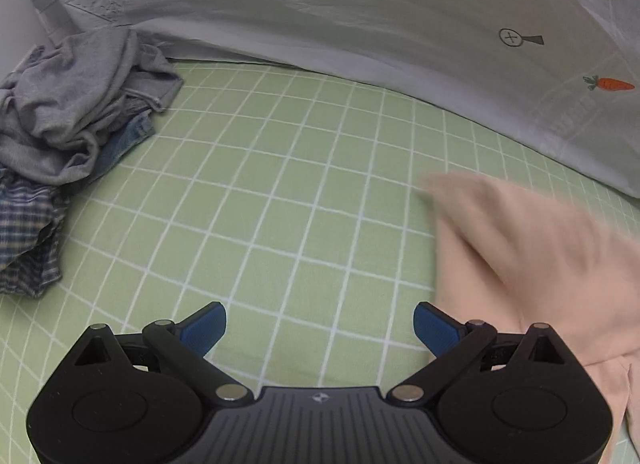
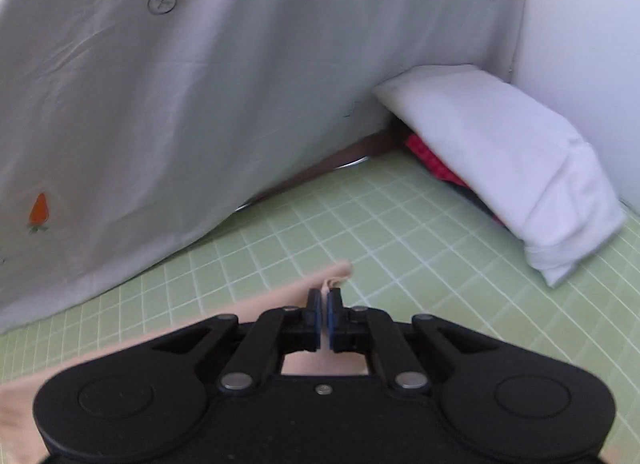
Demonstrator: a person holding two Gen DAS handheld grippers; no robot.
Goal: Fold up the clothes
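Peach garment [image 2: 280, 296] edge between pads of right hand-held gripper [image 2: 323, 300]

A checked bedsheet [image 1: 280, 183] spreads across the near ground. A heap of crumpled clothes [image 1: 72, 135] lies on it at far left, against a hanging printed sheet [image 1: 360, 23] running along the far side. A loose garment [image 1: 540, 264] lies near right. Seen from the right wrist, a pillow [image 2: 520, 167] rests at far right atop other folded items.
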